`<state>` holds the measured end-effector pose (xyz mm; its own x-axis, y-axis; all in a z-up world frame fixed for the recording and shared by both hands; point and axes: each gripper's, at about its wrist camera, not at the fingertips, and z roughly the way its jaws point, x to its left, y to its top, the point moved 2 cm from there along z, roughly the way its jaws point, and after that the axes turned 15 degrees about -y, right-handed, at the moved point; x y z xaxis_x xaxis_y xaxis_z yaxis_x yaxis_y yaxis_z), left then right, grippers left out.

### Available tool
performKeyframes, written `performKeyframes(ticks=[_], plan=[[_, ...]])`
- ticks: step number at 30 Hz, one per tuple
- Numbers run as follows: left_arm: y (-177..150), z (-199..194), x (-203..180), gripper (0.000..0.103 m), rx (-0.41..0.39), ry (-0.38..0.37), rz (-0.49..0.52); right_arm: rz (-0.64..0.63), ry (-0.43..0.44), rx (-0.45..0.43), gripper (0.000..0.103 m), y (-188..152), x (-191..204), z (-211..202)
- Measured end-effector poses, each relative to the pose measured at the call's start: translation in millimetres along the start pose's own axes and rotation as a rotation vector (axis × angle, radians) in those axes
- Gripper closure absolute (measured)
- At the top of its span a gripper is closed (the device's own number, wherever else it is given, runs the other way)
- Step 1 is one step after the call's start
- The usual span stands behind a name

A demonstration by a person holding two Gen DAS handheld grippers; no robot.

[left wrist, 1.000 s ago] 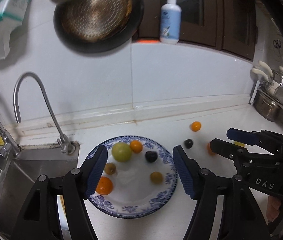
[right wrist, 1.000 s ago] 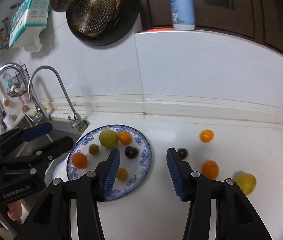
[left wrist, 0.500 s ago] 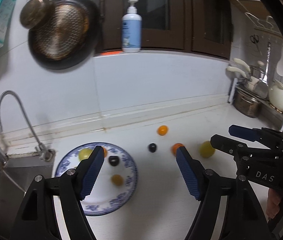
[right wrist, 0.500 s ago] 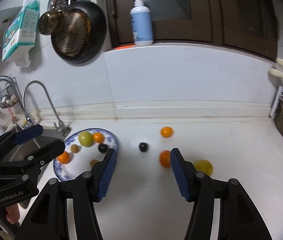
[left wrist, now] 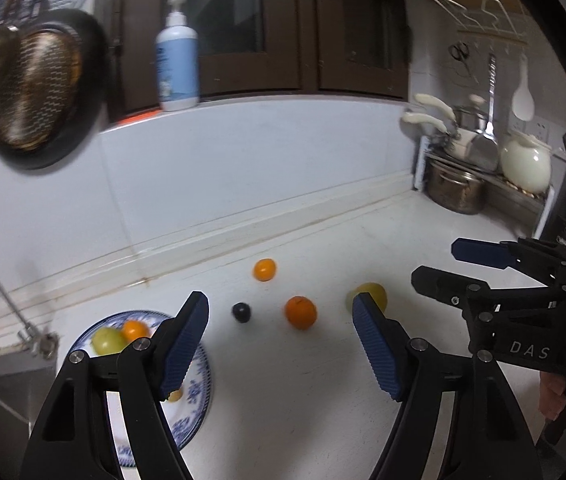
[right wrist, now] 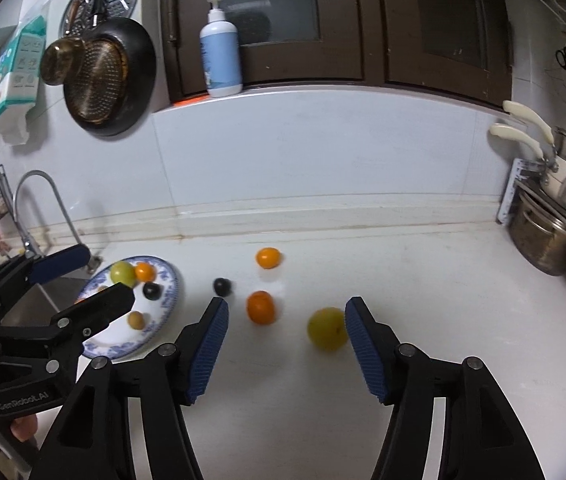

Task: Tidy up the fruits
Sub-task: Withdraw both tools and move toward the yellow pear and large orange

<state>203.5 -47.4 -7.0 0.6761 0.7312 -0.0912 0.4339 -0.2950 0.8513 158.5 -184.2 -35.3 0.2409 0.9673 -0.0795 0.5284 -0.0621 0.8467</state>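
Four fruits sit loose on the white desk (right wrist: 423, 320): a yellow-green plum (right wrist: 326, 328), a larger orange (right wrist: 260, 307), a smaller orange (right wrist: 268, 258) nearer the wall, and a dark plum (right wrist: 222, 286) just beside the blue-patterned plate (right wrist: 171, 292). That plate already carries several fruits. Your right gripper (right wrist: 285, 344) has its fingers spread wide and empty, with the yellow-green plum just inside the right-hand one. Your left gripper (left wrist: 279, 344) is equally wide, holding nothing. Careful: these are round, so a finger nudging one off-centre could roll it away. The sink edge (left wrist: 7, 364) by the plate is another trap.
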Motion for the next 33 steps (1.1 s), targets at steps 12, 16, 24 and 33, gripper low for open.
performKeyframes(ticks=[12, 16, 24, 33], plan=[[-3.0, 65.3, 8.6, 0.029, 0.121, -0.090, 0.103, -0.006, -0.033, 0.092, 0.041, -15.5, -10.7, 43.4], [-4.7, 88.3, 15.8, 0.029, 0.167, -0.115, 0.124, -0.022, -0.040, 0.130, 0.041, -22.2, -10.4, 62.8], [-14.8, 138.5, 22.2, 0.029, 0.300, -0.154, 0.184, -0.059, -0.048, 0.211, 0.041, -37.6, -6.2, 101.0], [-27.6, 162.7, 32.8, 0.030, 0.350, -0.163, 0.167, -0.013, -0.009, 0.286, 0.041, -45.3, -10.0, 132.5]])
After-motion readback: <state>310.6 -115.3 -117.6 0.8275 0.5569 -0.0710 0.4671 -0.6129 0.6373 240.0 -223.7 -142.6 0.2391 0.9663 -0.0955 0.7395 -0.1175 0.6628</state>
